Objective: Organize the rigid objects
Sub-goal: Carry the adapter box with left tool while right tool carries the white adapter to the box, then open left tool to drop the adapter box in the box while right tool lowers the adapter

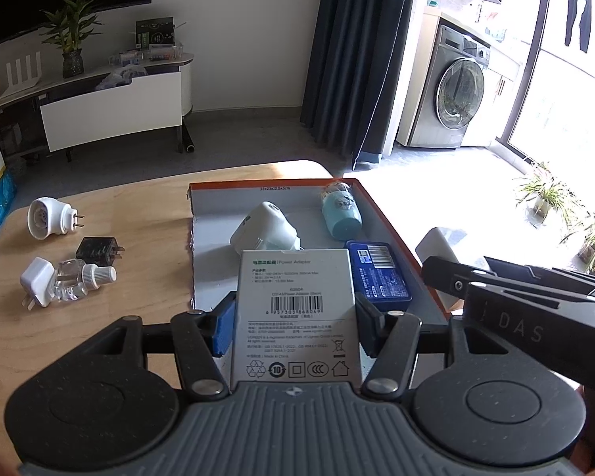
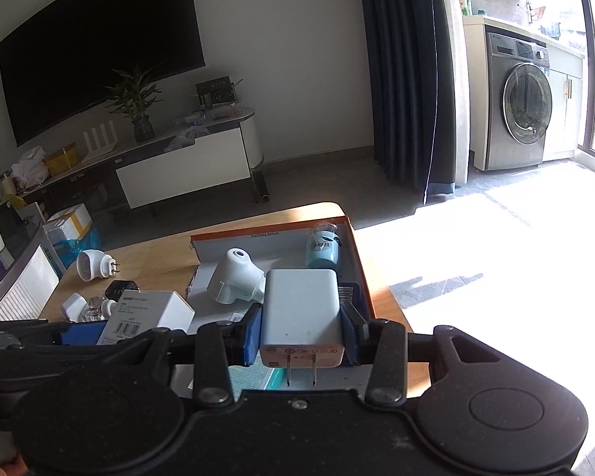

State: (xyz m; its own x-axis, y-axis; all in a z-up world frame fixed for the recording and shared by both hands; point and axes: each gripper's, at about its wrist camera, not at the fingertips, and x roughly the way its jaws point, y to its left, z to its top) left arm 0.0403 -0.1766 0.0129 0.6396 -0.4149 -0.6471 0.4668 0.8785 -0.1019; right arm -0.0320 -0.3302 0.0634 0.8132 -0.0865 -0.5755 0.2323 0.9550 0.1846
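We hold two claws over a wooden table. Our left claw is clamped on a white power adapter box; its blue pads press on both sides of the box. The box stands between the fingers with its label and barcode facing us.

Just past the left claw sits an open tray with an orange rim. Inside it, right ahead of the box, lies a white rounded plug device. A bit to the right of that is a light blue bottle lying on its side. Next to the box, on its right, is a blue tin with a barcode on it.

To the left of the left claw, outside the tray, some small things rest on the table: a round white plug-in, a black charger, a small white charger and a clear little bottle with a white cap.

Our right claw is clamped on a white wall charger. Its two metal prongs point back at us. The right claw holds it over the tray, beside the left claw.
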